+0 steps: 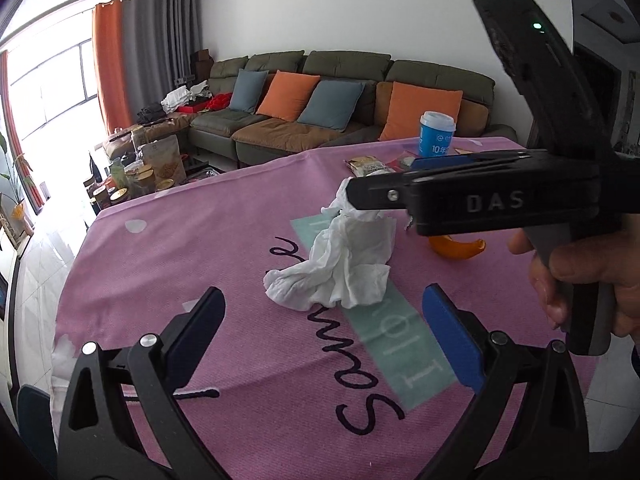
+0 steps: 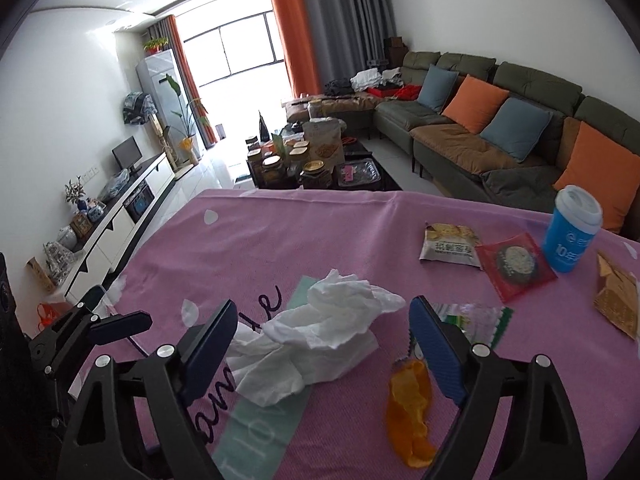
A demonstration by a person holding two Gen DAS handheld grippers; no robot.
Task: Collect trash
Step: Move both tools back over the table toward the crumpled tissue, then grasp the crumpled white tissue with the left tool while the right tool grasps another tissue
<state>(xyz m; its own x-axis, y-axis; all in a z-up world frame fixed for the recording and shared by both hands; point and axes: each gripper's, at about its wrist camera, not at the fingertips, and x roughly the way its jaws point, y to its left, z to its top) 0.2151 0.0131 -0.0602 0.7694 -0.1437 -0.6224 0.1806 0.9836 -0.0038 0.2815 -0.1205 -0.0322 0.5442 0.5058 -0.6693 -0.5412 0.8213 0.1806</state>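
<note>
We straddle the crumpled white tissue (image 2: 316,336) on the pink-clothed tabletop (image 2: 320,232) with our right tool (image 2: 320,354), jaws apart, ready to pinch; left tool (image 1: 320,332) waits open.

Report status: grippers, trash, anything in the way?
Left gripper open, empty. Right gripper open around the tissue, not gripping. Orange peel beside the right finger. Wrappers and cup still on the table.
</note>
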